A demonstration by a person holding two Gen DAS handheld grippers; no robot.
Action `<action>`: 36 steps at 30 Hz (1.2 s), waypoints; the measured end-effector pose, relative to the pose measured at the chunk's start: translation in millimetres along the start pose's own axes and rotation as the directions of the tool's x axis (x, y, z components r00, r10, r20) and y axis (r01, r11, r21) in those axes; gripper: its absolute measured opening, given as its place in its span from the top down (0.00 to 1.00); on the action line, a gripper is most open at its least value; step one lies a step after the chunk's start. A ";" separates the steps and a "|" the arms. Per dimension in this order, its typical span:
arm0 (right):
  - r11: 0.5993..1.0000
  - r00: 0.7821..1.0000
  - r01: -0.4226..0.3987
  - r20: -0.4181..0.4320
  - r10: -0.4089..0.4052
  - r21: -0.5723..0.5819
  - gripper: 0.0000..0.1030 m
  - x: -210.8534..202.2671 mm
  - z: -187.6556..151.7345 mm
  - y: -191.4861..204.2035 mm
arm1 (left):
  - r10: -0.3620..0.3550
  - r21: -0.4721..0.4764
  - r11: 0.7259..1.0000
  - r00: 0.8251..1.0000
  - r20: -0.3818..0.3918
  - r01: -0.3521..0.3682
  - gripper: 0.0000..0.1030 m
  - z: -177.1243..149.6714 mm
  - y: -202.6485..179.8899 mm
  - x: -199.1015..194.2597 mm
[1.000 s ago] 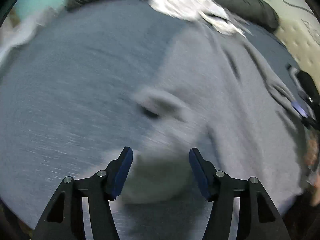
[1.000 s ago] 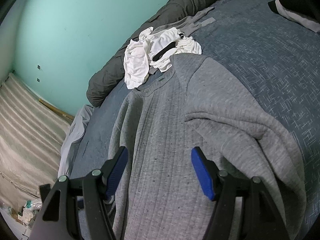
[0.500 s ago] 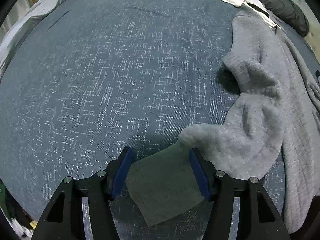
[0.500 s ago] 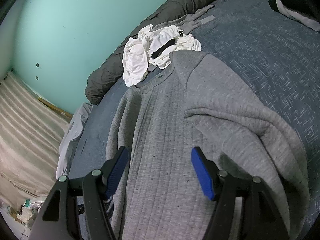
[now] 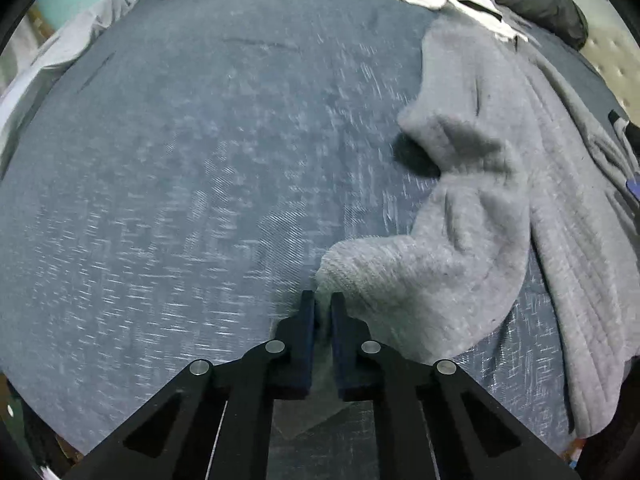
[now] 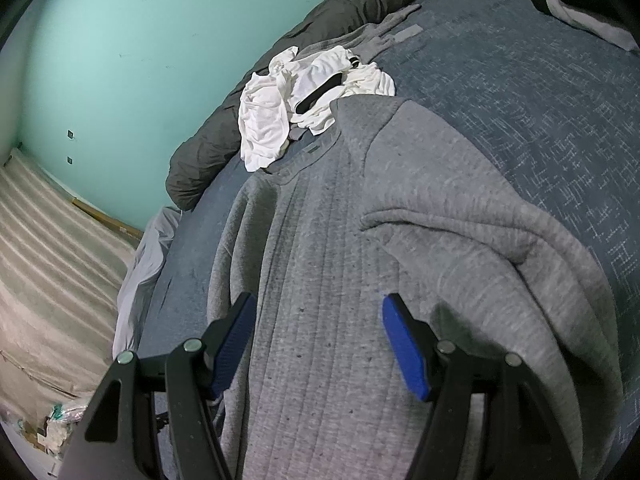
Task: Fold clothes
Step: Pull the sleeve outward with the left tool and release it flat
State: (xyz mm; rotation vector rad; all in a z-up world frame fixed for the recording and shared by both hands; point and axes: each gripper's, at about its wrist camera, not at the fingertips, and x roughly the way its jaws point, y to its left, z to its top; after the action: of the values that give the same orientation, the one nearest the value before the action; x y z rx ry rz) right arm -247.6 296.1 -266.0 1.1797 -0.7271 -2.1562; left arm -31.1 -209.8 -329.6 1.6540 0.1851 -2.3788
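Observation:
A grey ribbed sweater (image 6: 328, 220) lies spread on the dark blue bedspread (image 5: 180, 180). Its sleeve (image 5: 440, 272) curls out to the left of the body in the left wrist view. My left gripper (image 5: 322, 308) points steeply down at the sleeve's end, its jaws closing, with the darker cuff (image 5: 312, 412) pinched between the pads. My right gripper (image 6: 318, 300) hovers open over the sweater's body, with nothing between its blue pads (image 6: 404, 348).
A heap of white clothes (image 6: 312, 96) lies by the sweater's collar. Behind it a dark rolled duvet (image 6: 224, 148) runs along the teal wall (image 6: 140, 40). A black and grey garment (image 6: 580, 8) sits far right. A pale sheet (image 6: 140, 256) hangs off the bed's left edge.
My left gripper's jaws went from wide open around the cuff to closed on it, and the gripper sank closer to the bed. The right gripper has not moved.

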 end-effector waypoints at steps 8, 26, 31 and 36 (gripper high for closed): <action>1.000 1.000 0.010 0.006 -0.010 -0.011 0.35 -1.8 0.1 1.8 | 0.164 -0.100 0.983 0.983 0.078 -0.156 0.93 16.3 62.9 -58.2; 0.993 0.996 0.093 0.014 -0.093 -0.075 0.35 2.8 -3.3 8.5 | 0.361 -0.313 0.898 0.925 0.123 -0.309 0.93 79.4 219.7 -79.7; 0.987 0.993 0.115 0.012 -0.114 -0.109 0.35 6.6 -4.6 15.6 | 0.363 -0.347 0.886 0.925 0.109 -0.307 0.93 99.5 247.8 -62.2; 0.984 0.992 0.121 -0.001 -0.122 -0.130 0.35 10.0 -5.7 21.0 | 0.308 -0.399 0.878 0.950 0.051 -0.263 0.90 100.8 261.1 -37.8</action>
State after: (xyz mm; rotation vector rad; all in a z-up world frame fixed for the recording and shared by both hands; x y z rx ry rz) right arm -242.6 273.6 -259.8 1.1921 -0.5136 -2.2595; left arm -40.6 -480.8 -250.5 1.2618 0.3421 -2.0429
